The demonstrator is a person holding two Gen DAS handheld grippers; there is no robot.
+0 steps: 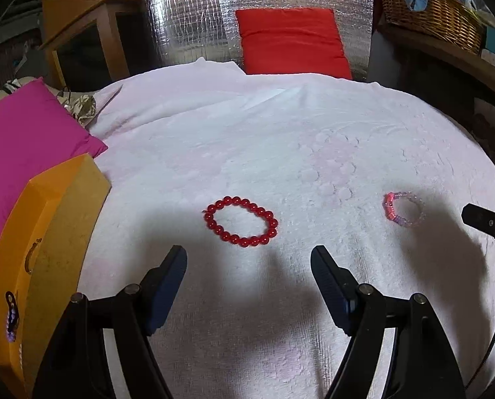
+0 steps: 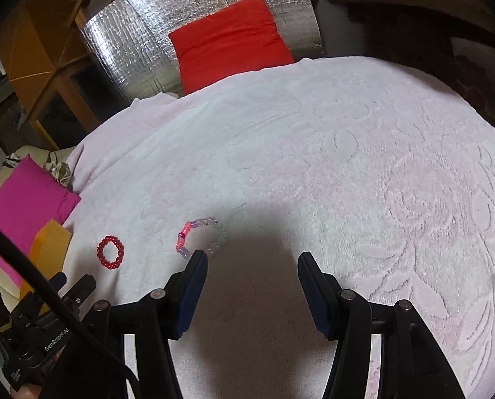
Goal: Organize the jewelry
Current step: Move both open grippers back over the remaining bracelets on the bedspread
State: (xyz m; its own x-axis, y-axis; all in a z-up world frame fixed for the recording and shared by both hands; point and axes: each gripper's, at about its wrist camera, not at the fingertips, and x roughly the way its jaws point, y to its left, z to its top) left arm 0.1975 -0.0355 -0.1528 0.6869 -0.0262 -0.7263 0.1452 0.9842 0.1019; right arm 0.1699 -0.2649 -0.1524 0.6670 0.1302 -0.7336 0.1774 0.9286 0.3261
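Note:
A red bead bracelet (image 1: 241, 221) lies flat on the white towel (image 1: 280, 139), just ahead of my left gripper (image 1: 248, 254), which hangs open and empty above the cloth. To its right lies a pink, purple and clear bead bracelet (image 1: 403, 208). In the right wrist view that pink bracelet (image 2: 199, 238) sits just beyond the left fingertip of my right gripper (image 2: 252, 259), which is open with nothing between its fingers. The red bracelet (image 2: 110, 252) shows smaller at the left there. An orange box (image 1: 44, 252) at the left edge holds a purple beaded piece (image 1: 10, 316).
A magenta cushion (image 1: 31, 133) lies at the left beside the orange box. A red cushion (image 1: 292, 41) rests against a silver foil panel (image 1: 187, 20) at the back. A wicker basket (image 1: 433, 13) sits on a shelf at the right. Wooden furniture (image 1: 81, 16) stands back left.

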